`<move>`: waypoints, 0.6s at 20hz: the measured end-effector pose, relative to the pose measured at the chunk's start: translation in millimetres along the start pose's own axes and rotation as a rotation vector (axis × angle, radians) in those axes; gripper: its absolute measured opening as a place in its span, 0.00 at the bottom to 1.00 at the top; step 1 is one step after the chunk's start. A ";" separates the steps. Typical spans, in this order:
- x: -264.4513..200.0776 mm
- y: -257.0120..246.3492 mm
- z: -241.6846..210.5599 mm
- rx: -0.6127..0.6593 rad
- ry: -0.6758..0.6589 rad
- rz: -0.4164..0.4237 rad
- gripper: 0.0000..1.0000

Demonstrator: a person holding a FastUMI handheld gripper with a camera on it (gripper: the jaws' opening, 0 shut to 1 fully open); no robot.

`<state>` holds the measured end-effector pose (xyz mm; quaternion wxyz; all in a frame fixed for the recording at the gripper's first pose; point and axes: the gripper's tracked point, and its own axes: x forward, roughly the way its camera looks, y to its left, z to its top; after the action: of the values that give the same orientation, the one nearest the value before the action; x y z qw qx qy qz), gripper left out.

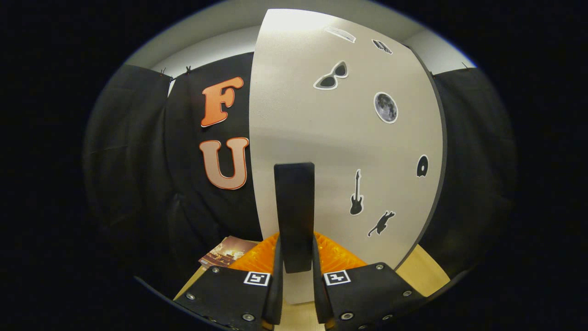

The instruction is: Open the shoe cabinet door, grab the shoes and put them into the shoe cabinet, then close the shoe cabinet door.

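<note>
The shoe cabinet door [340,151] is a pale grey panel with black stickers, standing right in front of me. A tall black handle [294,207] runs down its lower middle. My gripper [296,250] has a finger on each side of the handle's lower part, pressing against it. The door's left edge [253,151] stands free against the black cloth, and I cannot tell how far it is swung. No shoes are in sight.
A wooden tabletop [427,273] lies under the cabinet. A brown booklet [226,252] rests on it to the left of my fingers. Black cloth hangs on both sides and behind.
</note>
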<state>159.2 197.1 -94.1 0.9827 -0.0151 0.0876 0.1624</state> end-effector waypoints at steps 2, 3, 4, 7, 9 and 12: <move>-32.1 -11.3 -1.7 0.002 -0.006 0.017 0.28; -43.6 -19.5 -3.9 0.004 -0.008 0.019 0.28; -50.4 -27.2 -6.6 0.006 -0.007 0.019 0.28; -68.7 -43.3 -11.1 0.027 -0.008 0.001 0.28; -81.4 -54.0 -12.3 0.033 -0.012 -0.039 0.28; -95.0 -67.8 -18.2 0.056 -0.009 -0.092 0.26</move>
<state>89.5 101.8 -95.1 0.9896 0.0092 0.0870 0.1144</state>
